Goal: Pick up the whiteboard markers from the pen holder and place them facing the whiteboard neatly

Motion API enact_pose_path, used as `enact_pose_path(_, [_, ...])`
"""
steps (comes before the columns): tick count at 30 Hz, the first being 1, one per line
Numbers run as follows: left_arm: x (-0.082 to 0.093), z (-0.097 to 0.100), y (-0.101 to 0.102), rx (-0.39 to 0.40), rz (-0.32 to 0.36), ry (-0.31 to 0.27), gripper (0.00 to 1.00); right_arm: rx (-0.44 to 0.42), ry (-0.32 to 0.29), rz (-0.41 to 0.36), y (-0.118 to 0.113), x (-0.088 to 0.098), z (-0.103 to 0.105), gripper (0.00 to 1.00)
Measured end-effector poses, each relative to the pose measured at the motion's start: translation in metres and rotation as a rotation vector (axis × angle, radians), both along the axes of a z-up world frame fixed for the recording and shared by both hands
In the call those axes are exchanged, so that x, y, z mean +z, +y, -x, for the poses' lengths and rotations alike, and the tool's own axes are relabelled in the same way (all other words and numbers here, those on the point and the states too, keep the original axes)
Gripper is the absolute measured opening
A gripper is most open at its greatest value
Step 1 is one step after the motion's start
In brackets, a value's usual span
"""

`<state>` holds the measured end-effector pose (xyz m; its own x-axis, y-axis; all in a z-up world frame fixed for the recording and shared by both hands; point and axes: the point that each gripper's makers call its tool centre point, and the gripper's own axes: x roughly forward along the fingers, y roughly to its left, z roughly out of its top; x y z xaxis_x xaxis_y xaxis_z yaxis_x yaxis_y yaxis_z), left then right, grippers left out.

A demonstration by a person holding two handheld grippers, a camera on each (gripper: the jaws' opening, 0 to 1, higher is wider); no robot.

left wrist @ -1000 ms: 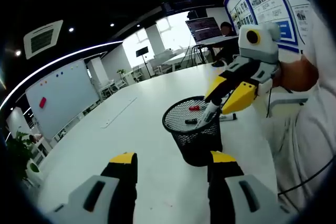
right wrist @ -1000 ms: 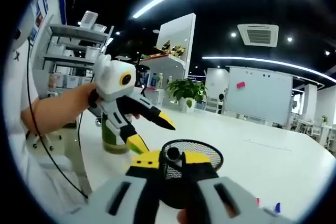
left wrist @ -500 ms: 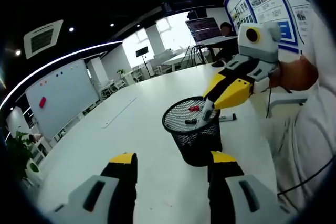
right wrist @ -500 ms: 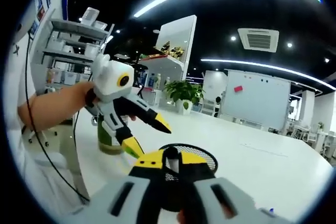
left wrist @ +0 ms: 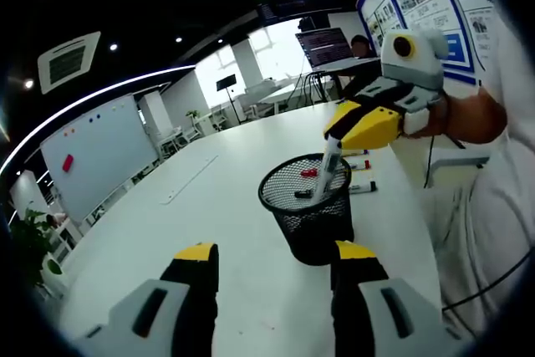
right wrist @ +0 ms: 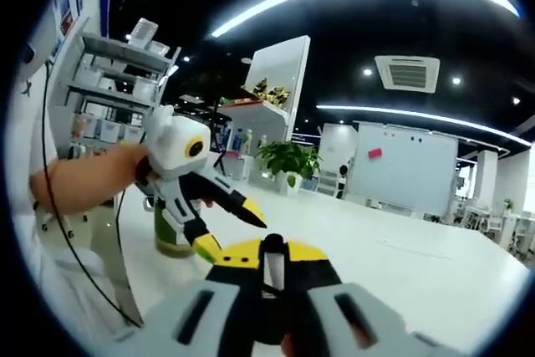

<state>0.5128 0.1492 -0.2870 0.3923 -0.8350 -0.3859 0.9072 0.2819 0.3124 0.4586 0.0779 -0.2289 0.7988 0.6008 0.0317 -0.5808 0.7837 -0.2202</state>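
Observation:
A black mesh pen holder [left wrist: 308, 211] stands on the white table [left wrist: 209, 206] just beyond my left gripper [left wrist: 276, 258], whose yellow-tipped jaws stand open and empty. Inside it lie a red-capped marker [left wrist: 309, 173] and a dark one [left wrist: 303, 195]. My right gripper [left wrist: 337, 133] comes in from the right, above the holder, shut on a white marker [left wrist: 328, 166] whose lower end still dips inside the rim. In the right gripper view my right gripper [right wrist: 269, 250] clamps that marker [right wrist: 269, 272] upright, and the left gripper [right wrist: 231, 236] hangs open at the left. The whiteboard [left wrist: 96, 152] stands far across the room.
A few markers [left wrist: 361, 187] lie on the table behind the holder. A green bottle [right wrist: 170, 227] stands near the table edge by the person's hand [left wrist: 468, 119]. A long strip [left wrist: 191, 177] lies mid-table. A plant [right wrist: 288, 160] and a whiteboard [right wrist: 405, 177] stand beyond.
My right gripper has risen with the white marker, drawing it up out of the holder; the holder has dropped out of the right gripper view. The left gripper has stayed put.

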Motion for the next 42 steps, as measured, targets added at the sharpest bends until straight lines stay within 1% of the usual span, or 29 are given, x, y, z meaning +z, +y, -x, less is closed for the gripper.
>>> enact_pose_path(4, [0.0,0.001,0.0,0.0,0.0,0.0,0.55,-0.006,-0.028,-0.011,-0.002,0.01,0.002,0.09])
enact_pose_path(6, [0.001,0.007,-0.005,0.0,0.0,-0.001,0.55,-0.012,-0.042,-0.02,-0.004,0.015,0.002,0.08])
enact_pose_path(8, [0.0,0.001,-0.002,0.0,0.0,0.0,0.55,-0.02,-0.065,-0.033,-0.007,0.022,0.003,0.08])
enact_pose_path(16, [0.0,0.001,-0.003,0.0,-0.001,-0.001,0.55,-0.058,-0.127,-0.09,-0.021,0.045,0.008,0.08])
enact_pose_path(22, [0.0,0.005,-0.005,0.001,-0.002,-0.001,0.55,-0.068,-0.156,-0.095,-0.024,0.053,0.013,0.08])
enact_pose_path(23, [0.0,0.0,-0.002,0.001,-0.001,0.0,0.55,-0.071,-0.16,-0.099,-0.025,0.055,0.013,0.08])
enact_pose_path(24, [0.0,-0.003,0.0,0.001,-0.001,0.0,0.55,-0.076,-0.165,-0.103,-0.028,0.057,0.014,0.08])
enact_pose_path(28, [0.0,-0.004,0.0,-0.001,-0.002,0.001,0.55,-0.088,-0.173,-0.13,-0.034,0.065,0.02,0.08])
enact_pose_path(33, [0.0,-0.003,0.0,-0.001,-0.002,0.001,0.55,-0.112,-0.209,-0.136,-0.043,0.078,0.029,0.08])
enact_pose_path(37, [0.0,-0.003,0.0,0.0,-0.002,0.0,0.55,-0.143,-0.232,-0.155,-0.056,0.086,0.031,0.08])
enact_pose_path(42, [-0.001,-0.003,0.0,-0.001,-0.004,0.001,0.55,-0.178,-0.245,-0.181,-0.072,0.091,0.03,0.08])
